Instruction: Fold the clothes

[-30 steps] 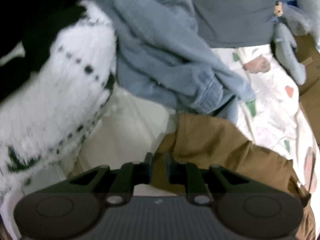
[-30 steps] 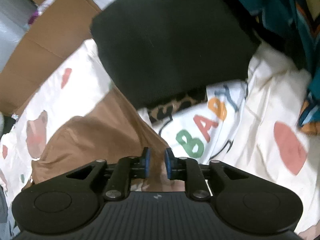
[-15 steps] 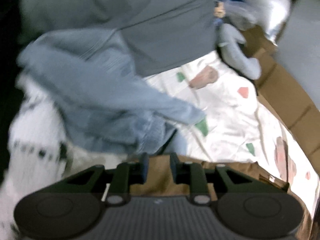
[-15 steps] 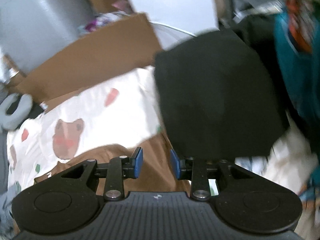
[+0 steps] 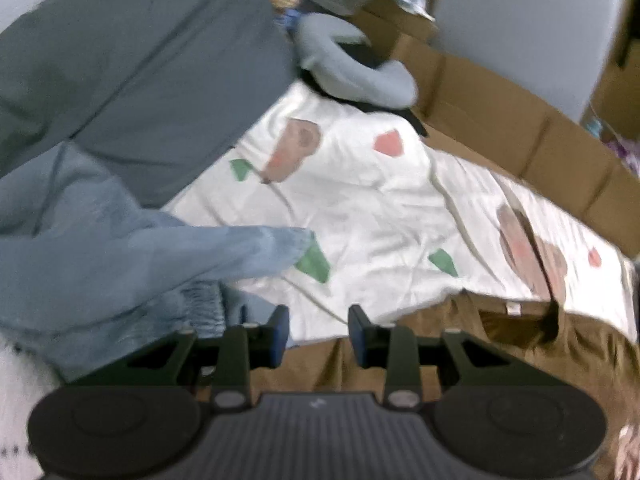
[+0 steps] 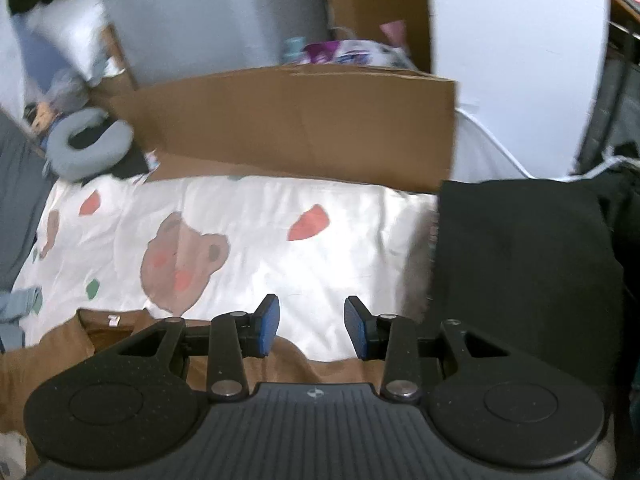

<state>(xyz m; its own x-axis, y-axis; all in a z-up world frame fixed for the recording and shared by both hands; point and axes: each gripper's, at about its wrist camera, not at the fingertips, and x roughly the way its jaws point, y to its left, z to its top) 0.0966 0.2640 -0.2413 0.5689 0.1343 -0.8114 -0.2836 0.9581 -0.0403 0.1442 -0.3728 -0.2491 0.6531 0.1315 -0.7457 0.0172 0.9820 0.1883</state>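
Left wrist view: the left gripper (image 5: pixel 315 334) has its jaws spread and opening, empty, above the brown garment (image 5: pixel 500 344) lying from 6 to 4 o'clock on the bear-print sheet (image 5: pixel 380 208). Its small neck label (image 5: pixel 513 309) is unreadable.

Right wrist view: the right gripper (image 6: pixel 311 330) likewise is opening, empty; the garment lies at 7 o'clock, the folded black garment (image 6: pixel 520 272) at 3.

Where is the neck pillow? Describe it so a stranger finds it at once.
Start at the white bear-print sheet and go to its far left corner, by the cardboard wall. The neck pillow lies there: a grey, padded horseshoe, unlike the flat clothes nearby.
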